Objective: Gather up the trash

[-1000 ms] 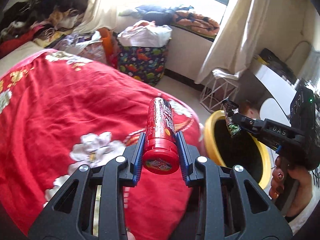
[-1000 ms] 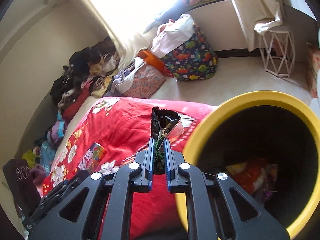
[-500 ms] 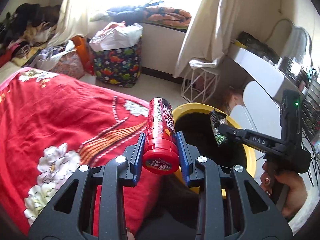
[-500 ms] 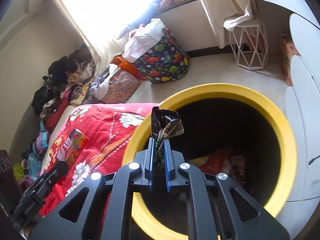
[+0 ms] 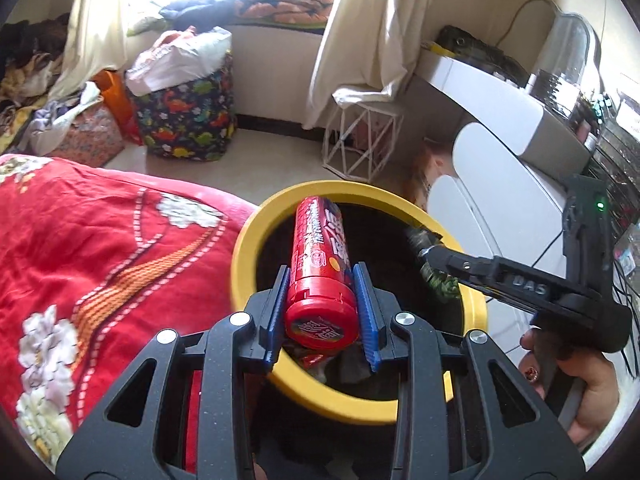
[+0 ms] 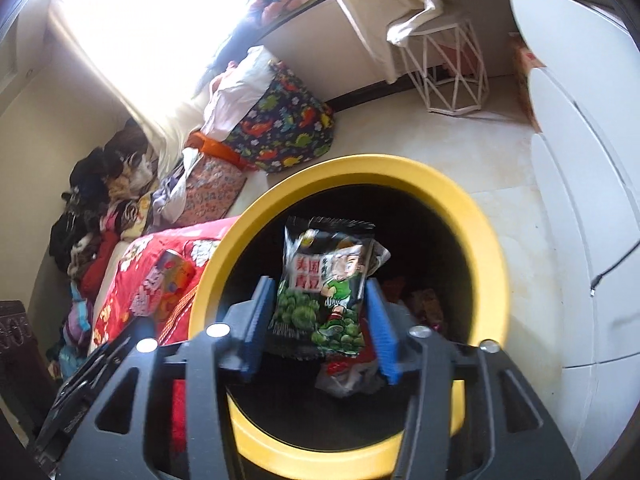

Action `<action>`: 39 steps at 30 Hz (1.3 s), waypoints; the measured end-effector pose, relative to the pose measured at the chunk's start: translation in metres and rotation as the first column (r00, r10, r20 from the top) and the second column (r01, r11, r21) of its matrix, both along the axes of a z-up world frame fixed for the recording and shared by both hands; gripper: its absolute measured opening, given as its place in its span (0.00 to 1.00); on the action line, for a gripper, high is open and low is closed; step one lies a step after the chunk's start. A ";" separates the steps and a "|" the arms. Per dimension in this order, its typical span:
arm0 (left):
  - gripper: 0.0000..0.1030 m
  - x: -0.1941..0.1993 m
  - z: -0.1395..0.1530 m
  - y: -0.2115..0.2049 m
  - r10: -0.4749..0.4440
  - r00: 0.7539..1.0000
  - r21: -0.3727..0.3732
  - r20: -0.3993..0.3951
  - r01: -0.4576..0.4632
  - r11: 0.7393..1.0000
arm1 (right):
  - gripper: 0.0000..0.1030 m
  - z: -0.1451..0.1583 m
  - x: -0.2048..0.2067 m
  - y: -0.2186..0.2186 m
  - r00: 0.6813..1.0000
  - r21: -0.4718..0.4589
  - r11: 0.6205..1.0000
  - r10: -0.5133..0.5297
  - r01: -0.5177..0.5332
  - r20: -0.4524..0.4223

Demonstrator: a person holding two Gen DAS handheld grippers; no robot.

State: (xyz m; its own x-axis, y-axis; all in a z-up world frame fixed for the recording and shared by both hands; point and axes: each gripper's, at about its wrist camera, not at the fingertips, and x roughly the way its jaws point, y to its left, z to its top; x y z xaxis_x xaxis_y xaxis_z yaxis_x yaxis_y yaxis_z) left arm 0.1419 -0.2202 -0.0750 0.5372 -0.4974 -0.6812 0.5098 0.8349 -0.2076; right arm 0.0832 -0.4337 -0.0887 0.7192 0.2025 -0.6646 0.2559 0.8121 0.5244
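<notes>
My left gripper point(image 5: 320, 312) is shut on a red cylindrical snack tube point(image 5: 322, 272) and holds it over the near-left rim of the yellow trash bin point(image 5: 256, 248). My right gripper point(image 6: 318, 312) is open over the bin point(image 6: 486, 264). A black and green snack packet point(image 6: 324, 292) sits loose between its spread blue pads point(image 6: 380, 332), above the bin's dark inside. The right gripper also shows in the left wrist view point(image 5: 430, 258), over the bin's far right side. The red tube shows in the right wrist view point(image 6: 164, 286) at the left.
A bed with a red flowered blanket point(image 5: 100, 264) lies left of the bin. Earlier trash point(image 6: 420, 300) lies in the bin's bottom. A dinosaur-print bag point(image 5: 184, 120) and a white wire stool point(image 5: 360, 140) stand on the floor beyond. White furniture point(image 5: 500, 208) stands to the right.
Both grippers moved from above the bed to over the bin. The right gripper's jaws have opened and let go of the snack packet, which now faces flat between the pads.
</notes>
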 end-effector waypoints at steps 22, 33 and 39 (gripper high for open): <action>0.90 -0.043 0.034 0.091 0.209 0.963 -0.026 0.169 -0.208 0.978 | 0.94 0.056 -0.073 0.082 0.955 -0.426 0.904 0.101 0.028 0.279; 0.90 -0.092 0.046 0.156 0.375 0.890 -0.064 0.259 -0.371 0.926 | 0.94 0.062 -0.116 0.133 0.875 -0.487 0.861 0.118 0.146 0.469; 0.90 -0.103 0.054 0.158 0.378 0.874 -0.072 0.305 -0.375 0.924 | 0.94 0.064 -0.116 0.138 0.872 -0.506 0.853 0.145 0.129 0.467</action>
State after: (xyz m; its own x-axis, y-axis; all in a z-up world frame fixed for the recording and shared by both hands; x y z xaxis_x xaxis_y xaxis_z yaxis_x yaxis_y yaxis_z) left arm 0.0388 -0.0618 -0.0215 0.8664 -0.2217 -0.4474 0.1971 0.9751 -0.1015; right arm -0.0328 -0.2961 -0.0243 0.9669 -0.0560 -0.2489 0.0805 0.9928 0.0892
